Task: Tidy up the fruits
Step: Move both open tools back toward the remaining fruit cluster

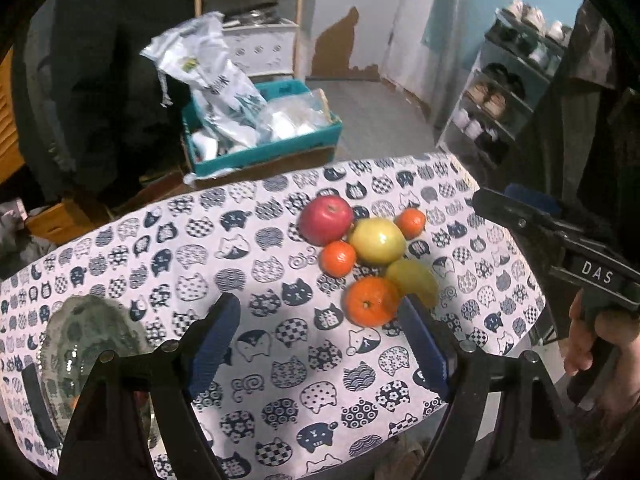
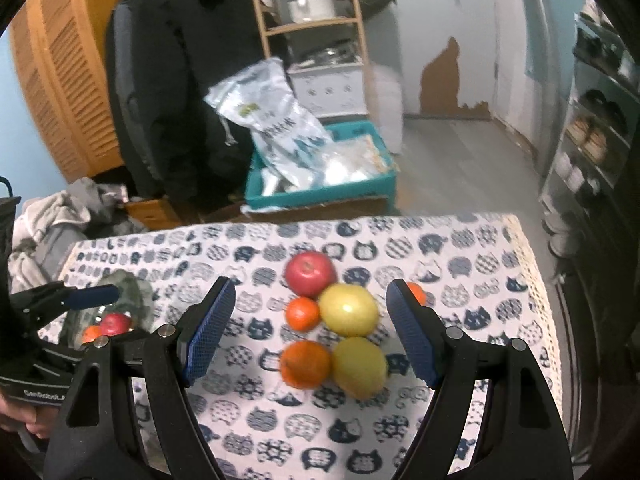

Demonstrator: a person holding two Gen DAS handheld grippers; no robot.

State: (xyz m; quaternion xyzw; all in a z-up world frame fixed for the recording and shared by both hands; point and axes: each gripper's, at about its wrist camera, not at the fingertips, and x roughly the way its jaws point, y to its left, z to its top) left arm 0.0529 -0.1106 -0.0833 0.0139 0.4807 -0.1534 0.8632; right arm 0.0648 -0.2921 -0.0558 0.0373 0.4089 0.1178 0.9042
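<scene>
Left wrist view
- Left gripper (image 1: 320,324): I see its jaws spread wide with nothing between them, only bare cloth. The blue pads (image 1: 216,344) are ribbed.
- Table (image 1: 280,360): covered by a white cloth printed with dark blue cat heads. I have open cloth under and ahead of the jaws. The far edge runs just behind the fruit; the right edge curves down near the other gripper.
- Fruit, clustered right of centre, touching or nearly so: red apple (image 1: 326,219), glossy and round; yellow-green apple (image 1: 378,240); two small tangerines (image 1: 338,258) (image 1: 411,222); a larger orange (image 1: 372,301) just beside my right pad; a lemon (image 1: 414,282) behind that pad.
- Glass bowl (image 1: 92,332): clear, with a scalloped rim, at the table's left edge, well apart from the cluster.
- Right gripper (image 1: 516,204): black frame at the table's right edge, held by a hand (image 1: 600,336).

Right wrist view
- Right gripper: I see its jaws spread and empty, above the fruit cluster.
- The same six fruits lie between and ahead of the pads; one tangerine is half hidden behind the right pad.
- The bowl at far left holds a small red apple (image 2: 115,323) and something orange (image 2: 91,333).
- The left gripper hangs over the bowl.
- Teal crate (image 2: 320,196) with plastic bags (image 2: 280,128) stands beyond the far table edge.
</scene>
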